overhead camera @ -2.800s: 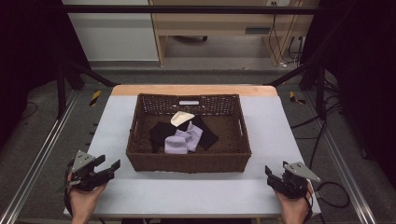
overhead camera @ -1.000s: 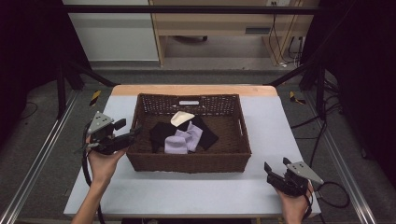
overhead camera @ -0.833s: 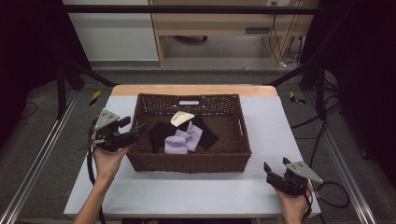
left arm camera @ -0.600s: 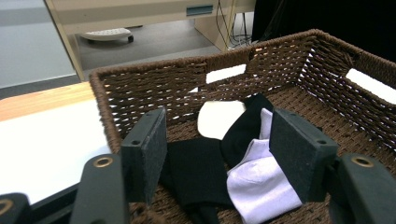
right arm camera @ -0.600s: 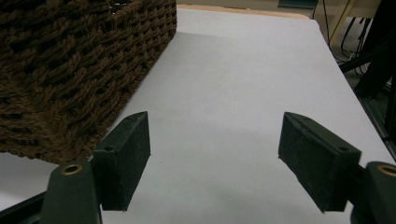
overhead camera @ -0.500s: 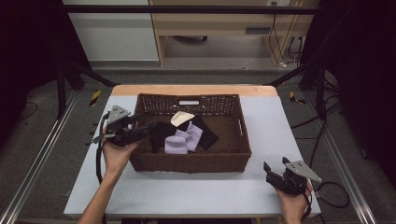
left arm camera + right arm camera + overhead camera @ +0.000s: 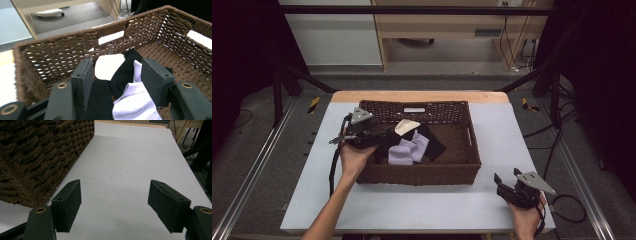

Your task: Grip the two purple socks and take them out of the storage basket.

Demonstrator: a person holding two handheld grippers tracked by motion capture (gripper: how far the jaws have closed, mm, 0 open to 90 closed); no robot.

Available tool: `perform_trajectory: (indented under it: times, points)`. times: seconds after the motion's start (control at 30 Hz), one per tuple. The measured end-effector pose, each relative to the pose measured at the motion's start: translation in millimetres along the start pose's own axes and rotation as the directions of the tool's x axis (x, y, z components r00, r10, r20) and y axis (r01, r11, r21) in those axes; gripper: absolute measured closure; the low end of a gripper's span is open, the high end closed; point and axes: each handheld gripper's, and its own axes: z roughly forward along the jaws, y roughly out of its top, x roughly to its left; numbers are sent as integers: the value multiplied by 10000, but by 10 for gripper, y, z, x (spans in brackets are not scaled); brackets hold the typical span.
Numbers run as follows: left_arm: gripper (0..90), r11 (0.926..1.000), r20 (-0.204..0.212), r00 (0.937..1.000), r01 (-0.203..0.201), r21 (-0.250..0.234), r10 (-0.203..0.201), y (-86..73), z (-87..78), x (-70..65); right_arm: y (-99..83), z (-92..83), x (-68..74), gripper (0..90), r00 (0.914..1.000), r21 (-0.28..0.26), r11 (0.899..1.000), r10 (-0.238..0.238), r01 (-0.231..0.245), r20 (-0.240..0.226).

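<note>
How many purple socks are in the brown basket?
2: one pale purple sock lies at the front of the pile in the brown woven basket, the other pale purple sock just right of it. More may hide underneath.

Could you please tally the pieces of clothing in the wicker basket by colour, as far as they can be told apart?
Black pieces: 2, as far as they can be told apart
Lilac pieces: 2, overlapping, so the count is approximate
Cream piece: 1
Total: 5 pieces in the basket
</note>
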Motion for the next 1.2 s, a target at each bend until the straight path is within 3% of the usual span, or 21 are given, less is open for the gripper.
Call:
perform_trajectory:
  times: [0.03,0.23,0.4,0.53,0.73,0.97,1.07,1.2]
  points:
    - [447,9993,-265,9991,-314,216,320,21,43,-42,0,0,0,270,10000,-1,10000,-4,4,0]
    - [462,9985,-165,9985,-516,177,518,82,149,-105,0,5,1,270,10000,22,10000,-19,19,-17]
    - [466,9982,-52,9989,-463,379,465,88,276,-116,-1,6,1,271,10000,34,10000,-19,19,-39]
    - [480,9954,131,9990,-437,855,427,50,433,-115,-5,15,-2,271,10000,71,10000,-53,54,-58]
    - [485,9922,456,9986,-328,1201,275,59,502,-91,-9,24,-5,271,9999,143,9999,-91,92,-66]
    - [517,9896,563,9963,-715,1249,649,84,572,-153,-14,28,-2,271,9999,163,9998,-87,88,-72]
    - [559,9837,555,9937,-1047,1460,975,30,629,-213,-18,29,-4,272,9999,176,9998,-76,78,-91]
    - [562,9621,504,9887,-1493,2284,1414,-28,698,-273,-23,35,-6,271,9999,241,9997,-65,69,-146]
